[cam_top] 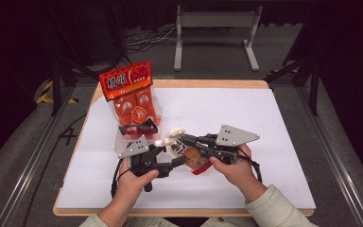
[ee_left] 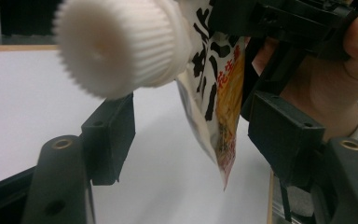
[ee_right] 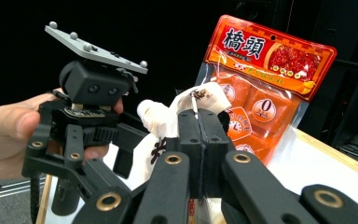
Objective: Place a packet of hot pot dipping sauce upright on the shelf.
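Observation:
A spouted pouch (cam_top: 192,157) with black lettering and a white ribbed cap (ee_left: 116,46) hangs above the white mat. My right gripper (ee_right: 198,116) is shut on the pouch's (ee_right: 205,98) crumpled upper part, near the spout. My left gripper (cam_top: 170,156) comes in from the left with its jaws spread on either side of the pouch (ee_left: 219,93). The cap sits just above and in front of one jaw, and no pad presses on it. In the right gripper view, the left gripper (ee_right: 121,149) is beside the pouch, held by a hand.
A tall orange snack bag (cam_top: 130,94) stands upright at the mat's back left, with a dark packet (cam_top: 139,127) at its foot. The white mat (cam_top: 264,123) covers the wooden table. A metal stand (cam_top: 215,28) is on the floor beyond.

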A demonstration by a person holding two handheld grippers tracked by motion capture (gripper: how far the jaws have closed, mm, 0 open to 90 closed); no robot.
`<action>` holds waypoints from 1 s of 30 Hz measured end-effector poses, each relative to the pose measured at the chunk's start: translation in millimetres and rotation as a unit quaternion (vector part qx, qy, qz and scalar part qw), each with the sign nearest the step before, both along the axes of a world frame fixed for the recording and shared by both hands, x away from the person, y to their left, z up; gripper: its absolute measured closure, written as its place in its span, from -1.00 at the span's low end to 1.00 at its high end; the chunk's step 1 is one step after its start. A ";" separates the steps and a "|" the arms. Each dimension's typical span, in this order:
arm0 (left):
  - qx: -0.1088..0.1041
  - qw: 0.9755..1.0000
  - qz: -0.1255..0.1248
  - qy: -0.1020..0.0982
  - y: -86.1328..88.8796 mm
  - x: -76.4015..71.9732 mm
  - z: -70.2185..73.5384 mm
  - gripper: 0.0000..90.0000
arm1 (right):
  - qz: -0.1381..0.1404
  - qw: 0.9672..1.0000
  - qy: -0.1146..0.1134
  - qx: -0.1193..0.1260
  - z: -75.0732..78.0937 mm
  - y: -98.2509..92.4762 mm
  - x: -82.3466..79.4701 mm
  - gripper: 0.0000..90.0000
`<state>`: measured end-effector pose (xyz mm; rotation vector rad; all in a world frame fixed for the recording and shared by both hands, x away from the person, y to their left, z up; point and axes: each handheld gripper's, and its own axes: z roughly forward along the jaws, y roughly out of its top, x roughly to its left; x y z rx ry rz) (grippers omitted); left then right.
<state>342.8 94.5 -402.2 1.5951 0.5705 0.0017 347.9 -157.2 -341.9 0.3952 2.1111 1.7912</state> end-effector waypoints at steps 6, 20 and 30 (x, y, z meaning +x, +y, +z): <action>-0.010 1.000 -0.018 -0.001 -3.2 0.4 -1.0 -0.12 | 0.004 1.000 -0.003 0.003 -1.3 3.1 -2.2 1.00; -0.034 0.997 -0.058 0.028 6.5 4.8 0.2 0.78 | 0.018 1.000 0.007 0.016 -2.1 6.2 -4.1 0.99; 0.032 0.998 -0.057 -0.014 16.3 3.9 10.4 0.91 | 0.029 0.999 0.007 0.014 0.2 4.3 -5.4 0.91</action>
